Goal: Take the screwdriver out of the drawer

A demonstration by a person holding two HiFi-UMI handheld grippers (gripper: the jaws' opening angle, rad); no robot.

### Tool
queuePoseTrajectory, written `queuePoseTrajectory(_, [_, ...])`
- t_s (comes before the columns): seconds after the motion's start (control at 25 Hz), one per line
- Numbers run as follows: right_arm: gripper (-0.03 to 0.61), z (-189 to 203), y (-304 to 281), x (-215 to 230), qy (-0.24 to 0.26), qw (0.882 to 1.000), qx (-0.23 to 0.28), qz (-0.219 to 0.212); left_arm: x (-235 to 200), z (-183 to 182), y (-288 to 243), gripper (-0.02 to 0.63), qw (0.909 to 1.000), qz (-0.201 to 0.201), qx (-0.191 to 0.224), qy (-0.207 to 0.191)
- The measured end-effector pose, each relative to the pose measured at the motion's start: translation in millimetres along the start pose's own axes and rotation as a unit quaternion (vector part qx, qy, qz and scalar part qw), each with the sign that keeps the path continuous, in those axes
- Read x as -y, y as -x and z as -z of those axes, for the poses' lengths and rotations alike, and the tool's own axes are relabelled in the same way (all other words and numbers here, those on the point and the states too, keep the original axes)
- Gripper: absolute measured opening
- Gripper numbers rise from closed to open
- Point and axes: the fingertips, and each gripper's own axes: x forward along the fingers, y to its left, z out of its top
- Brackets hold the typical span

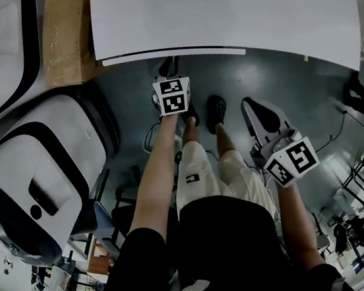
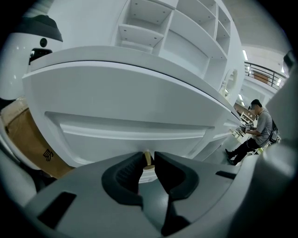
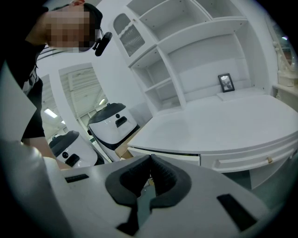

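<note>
In the head view the white desk (image 1: pixel 217 10) filled twelve o'clock and hid its own front, with the left gripper (image 1: pixel 170 63) under its edge, the right gripper (image 1: pixel 253 105) at four o'clock and white machines (image 1: pixel 33 174) at nine. In the left gripper view the jaws stood narrow, pinching the brass knob (image 2: pixel 147 157) of the drawer (image 2: pixel 130 135), and the screwdriver showed nowhere. In the right gripper view the jaws met on nothing, with a framed picture (image 3: pixel 226 82) at two o'clock.

White desk (image 1: pixel 217 10); white shelving (image 3: pixel 195 56); dark grey floor (image 1: pixel 295 93).
</note>
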Motion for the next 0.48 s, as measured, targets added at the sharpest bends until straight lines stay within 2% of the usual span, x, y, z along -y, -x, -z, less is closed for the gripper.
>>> queuePoseTrajectory(0.48, [0.017,5.6,6.2,-7.2,-0.004,1.000,0.003,0.002,3.4,6.4,1.4,0.087,0.9999,-0.012,-0.006,0.003])
